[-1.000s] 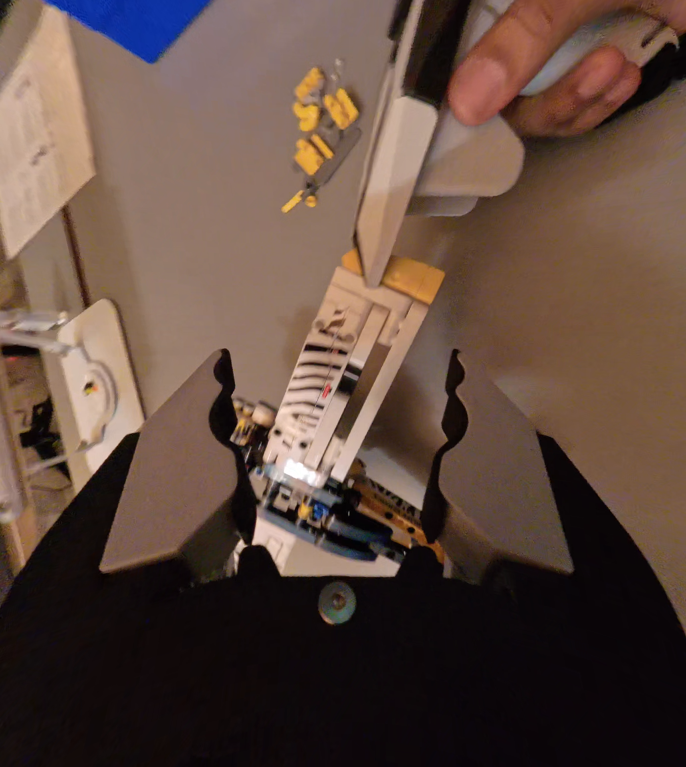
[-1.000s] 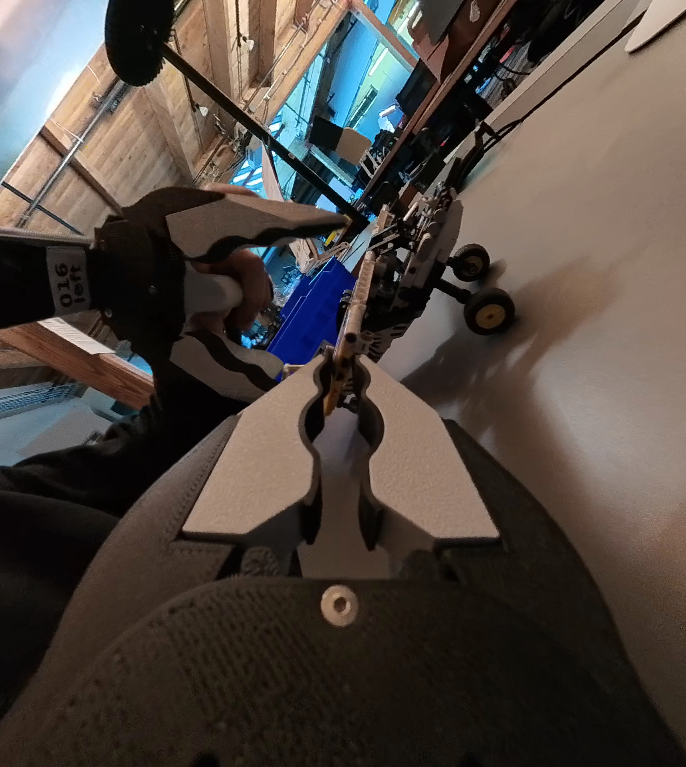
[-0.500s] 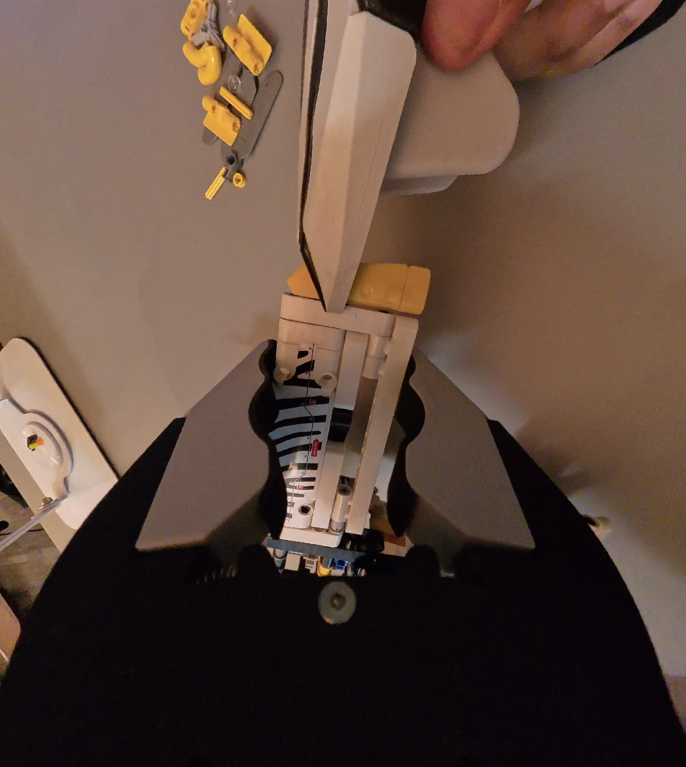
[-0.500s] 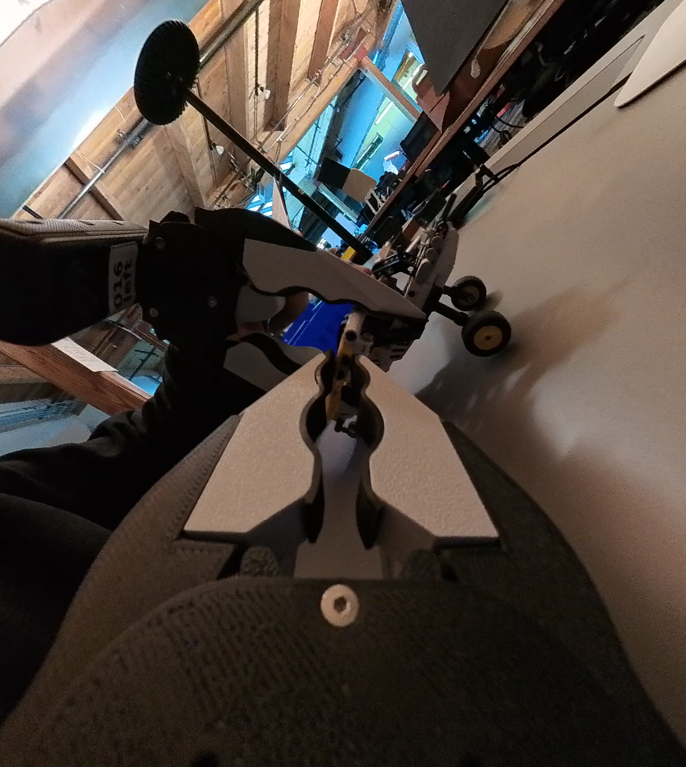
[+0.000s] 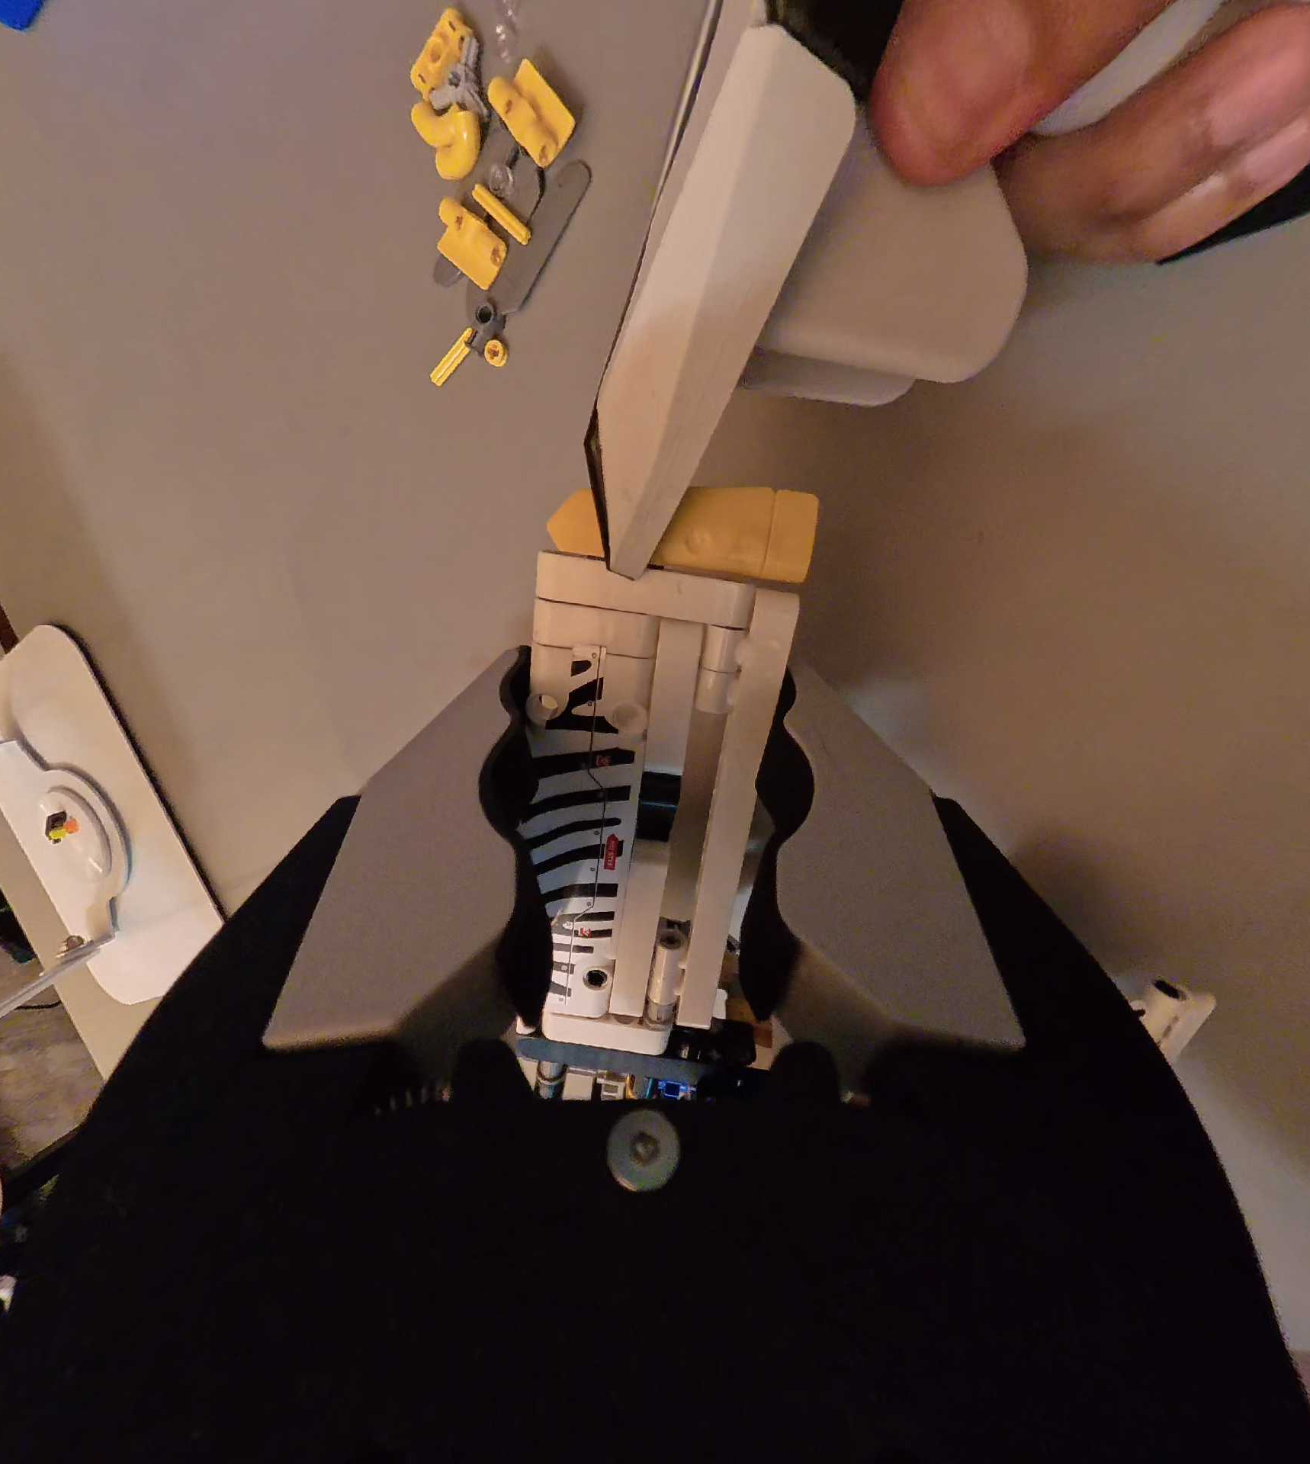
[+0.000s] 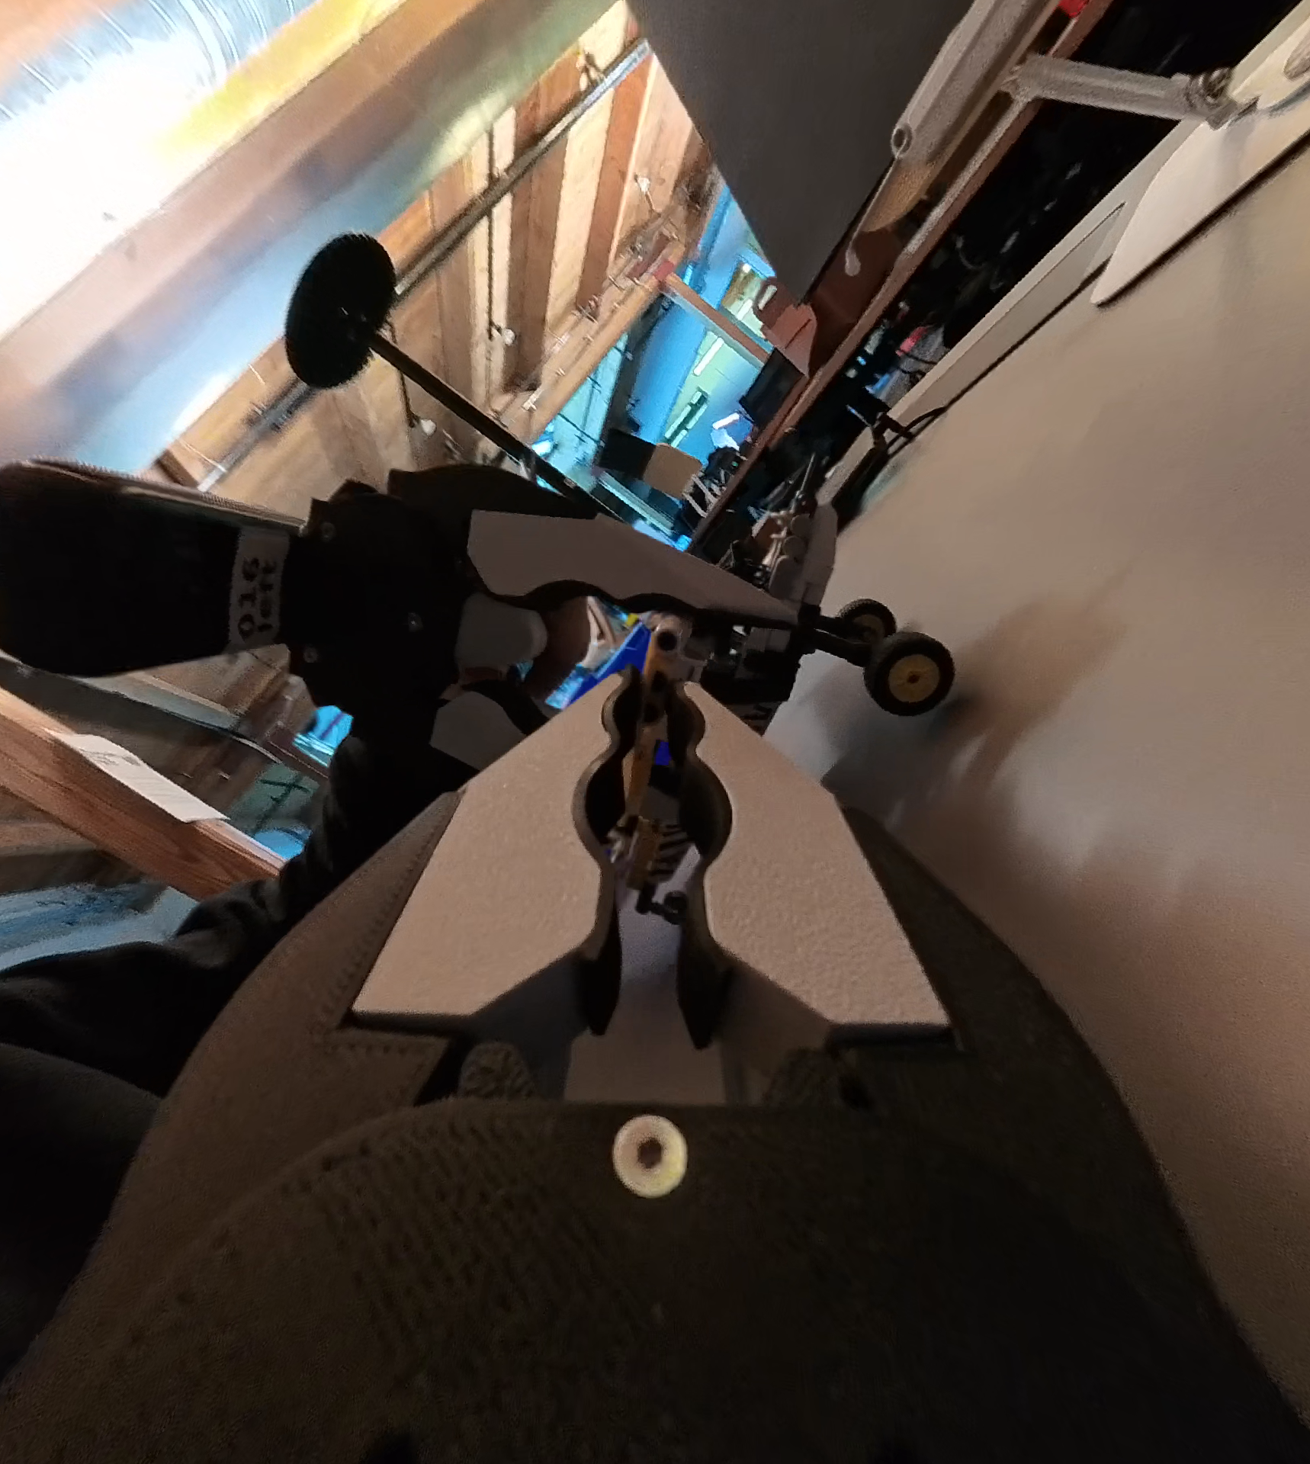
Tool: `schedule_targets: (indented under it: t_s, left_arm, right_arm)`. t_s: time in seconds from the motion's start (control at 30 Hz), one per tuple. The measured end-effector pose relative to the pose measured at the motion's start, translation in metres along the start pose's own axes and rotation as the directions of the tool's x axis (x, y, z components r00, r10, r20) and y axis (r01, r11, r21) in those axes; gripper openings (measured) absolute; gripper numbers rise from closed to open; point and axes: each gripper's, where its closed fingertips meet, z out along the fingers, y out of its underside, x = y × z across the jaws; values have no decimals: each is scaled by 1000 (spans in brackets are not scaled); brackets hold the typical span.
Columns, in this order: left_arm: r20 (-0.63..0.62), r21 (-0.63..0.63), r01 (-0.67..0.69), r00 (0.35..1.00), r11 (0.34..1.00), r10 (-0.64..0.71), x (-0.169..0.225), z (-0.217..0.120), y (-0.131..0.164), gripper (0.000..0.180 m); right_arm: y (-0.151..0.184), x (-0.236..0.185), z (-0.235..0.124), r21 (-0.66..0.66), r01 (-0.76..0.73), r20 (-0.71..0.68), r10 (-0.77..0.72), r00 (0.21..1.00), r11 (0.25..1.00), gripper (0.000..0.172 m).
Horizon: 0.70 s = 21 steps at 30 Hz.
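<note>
At the far left of my left wrist view a white stand (image 5: pixel 65 816) sits by the edge of the grey table (image 5: pixel 240 475), and farther up a small heap of loose yellow and grey building pieces (image 5: pixel 489 186) lies on the tabletop. My left gripper (image 5: pixel 648 792) is closed around the white striped body of a toy model (image 5: pixel 612 800), its two fingers (image 5: pixel 430 855) pressing against the model's sides. Just above that, my right gripper (image 5: pixel 620 515) comes down from the upper right, held by a hand (image 5: pixel 1095 119), with its tips meeting on a flat yellow piece (image 5: pixel 731 535) at the top end of the model. In my right wrist view that gripper (image 6: pixel 650 713) is nearly closed, pinching the thin yellow piece (image 6: pixel 640 760) edge-on between its fingers. Beyond it the left gripper (image 6: pixel 636 570) reaches in from the left over the model, whose small black wheels with yellow hubs (image 6: pixel 909 673) stick out to the right above the table (image 6: pixel 1151 554).
</note>
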Motion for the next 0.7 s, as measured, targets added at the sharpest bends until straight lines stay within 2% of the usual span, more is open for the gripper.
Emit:
schedule_targets:
  t_s: [0.37,0.57,0.7]
  left_arm:
    - [34,19,22,999,1000,-22,0,-2,-3,55]
    - [67,26,52,996,998,-54,-3,-2,-5,55]
    - [35,34,78,996,996,-80,-4,-5,-4,55]
  right_arm:
    - [-3,-3,-3,85,53,11,-54,998,995,3]
    - [-7,-3,-3,141,15,22,-18,1000,990,3]
    - [-11,-4,1,128,-17,61,9,998,992,6]
